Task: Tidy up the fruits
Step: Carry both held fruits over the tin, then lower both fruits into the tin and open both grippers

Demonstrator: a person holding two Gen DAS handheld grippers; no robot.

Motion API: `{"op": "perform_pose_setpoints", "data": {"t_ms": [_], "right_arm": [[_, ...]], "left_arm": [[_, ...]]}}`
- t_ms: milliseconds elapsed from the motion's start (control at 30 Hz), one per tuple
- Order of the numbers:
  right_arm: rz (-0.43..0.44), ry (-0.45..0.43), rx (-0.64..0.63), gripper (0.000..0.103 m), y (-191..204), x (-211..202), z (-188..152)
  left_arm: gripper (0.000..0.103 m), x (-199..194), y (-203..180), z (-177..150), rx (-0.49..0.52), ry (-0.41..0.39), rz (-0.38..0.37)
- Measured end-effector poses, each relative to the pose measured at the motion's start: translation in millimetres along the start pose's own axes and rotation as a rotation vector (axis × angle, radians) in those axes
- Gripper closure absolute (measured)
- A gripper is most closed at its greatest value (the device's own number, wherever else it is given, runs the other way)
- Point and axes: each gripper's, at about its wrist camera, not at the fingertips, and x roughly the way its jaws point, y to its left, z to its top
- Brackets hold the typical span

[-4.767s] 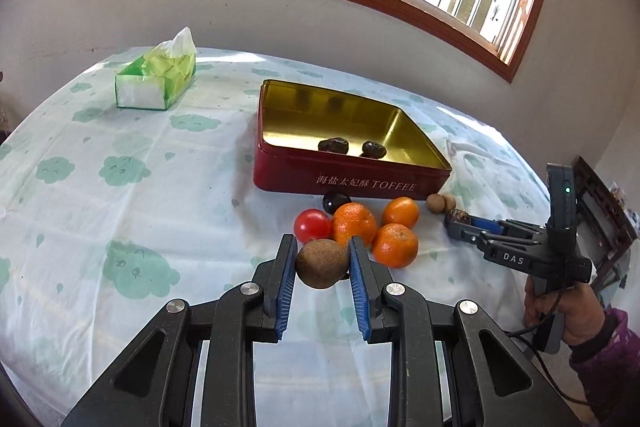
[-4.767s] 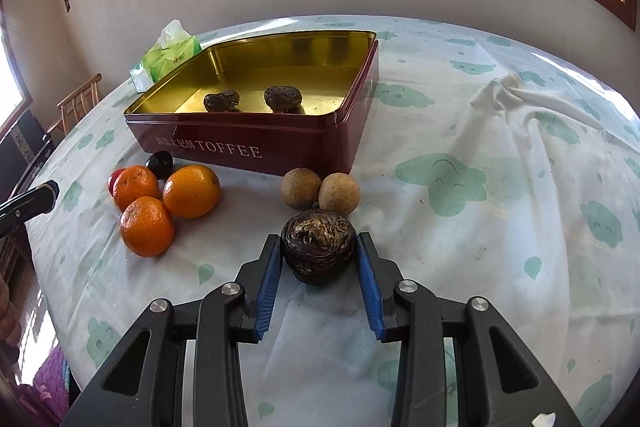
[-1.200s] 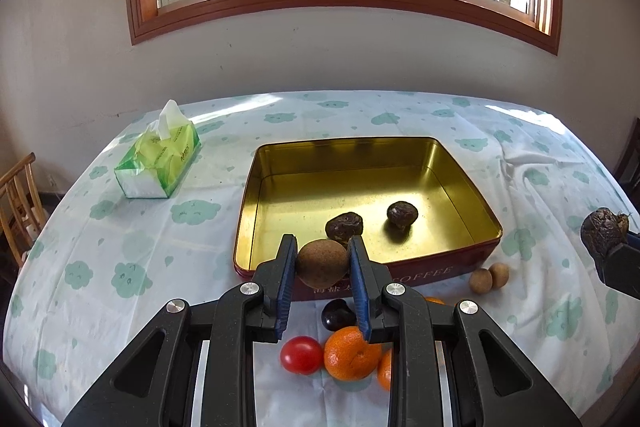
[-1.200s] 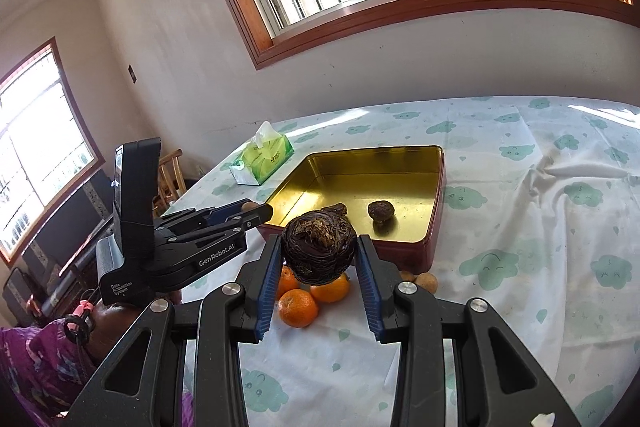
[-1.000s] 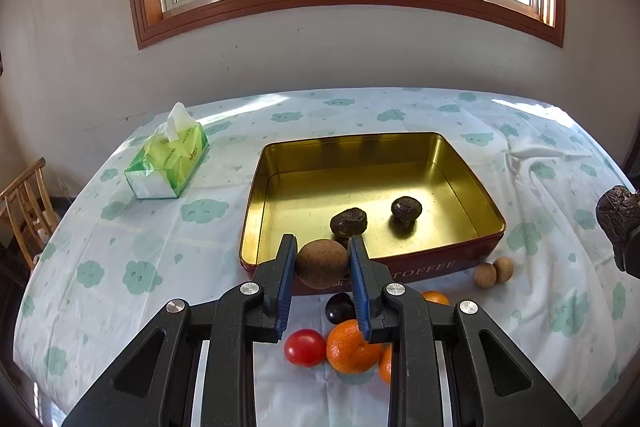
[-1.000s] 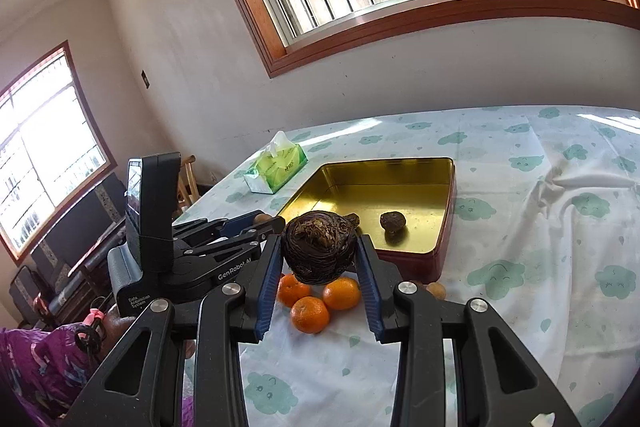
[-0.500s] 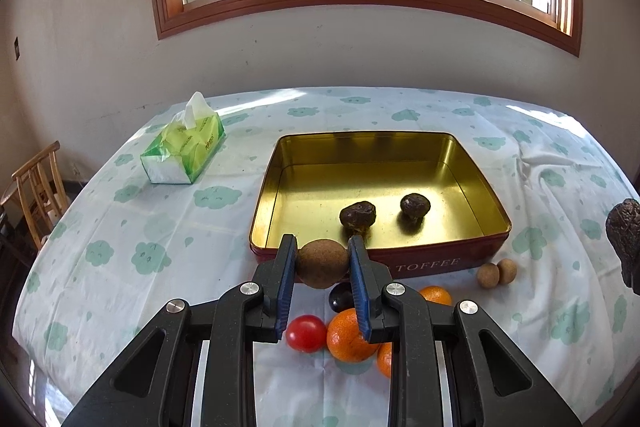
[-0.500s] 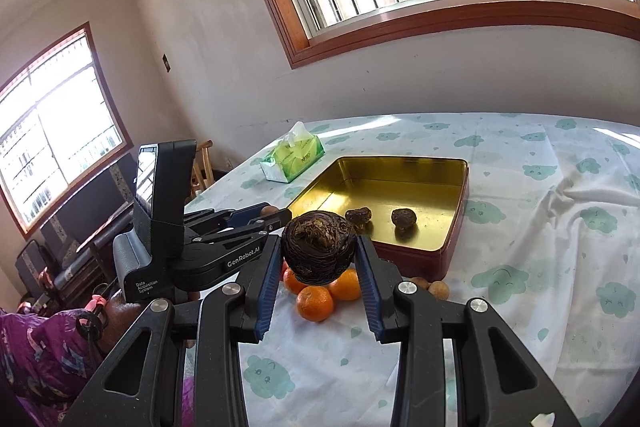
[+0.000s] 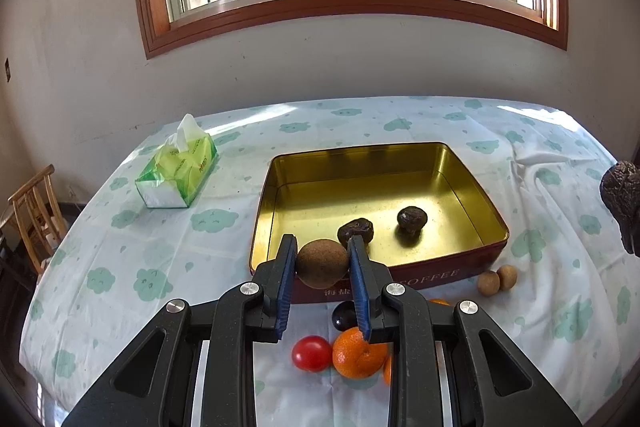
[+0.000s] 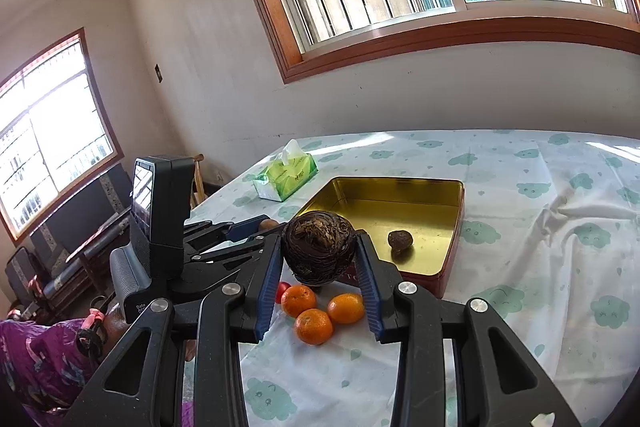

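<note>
Longans (image 9: 497,279) show only from left wrist.

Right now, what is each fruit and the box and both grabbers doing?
left gripper: jaws shut on the round brown fruit, held above the table.
right gripper: jaws shut on the dark scaly fruit, held in the air.
toffee tin: open, no lid, two dark fruits inside.
oranges: lying on the cloth in front of the tin.
red tomato: beside the oranges.
two small brown fruits: touching, outside the tin.
tissue pack: tissue sticking out.
</note>
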Motion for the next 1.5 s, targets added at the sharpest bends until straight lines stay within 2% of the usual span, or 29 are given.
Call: {"op": "perform_pose_setpoints", "data": {"t_ms": [267, 533, 1500], "right_arm": [[-0.03, 0.01, 0.009, 0.069, -6, 20, 14], [-0.046, 0.031, 0.009, 0.069, -11, 36, 20], [-0.084, 0.096, 0.042, 0.069, -33, 82, 20]], "left_arm": [[0.076, 11, 12, 18, -0.005, -0.021, -0.009], [0.076, 30, 16, 23, -0.023, 0.0, -0.03], [0.075, 70, 9, 37, 0.007, 0.014, -0.039]]}}
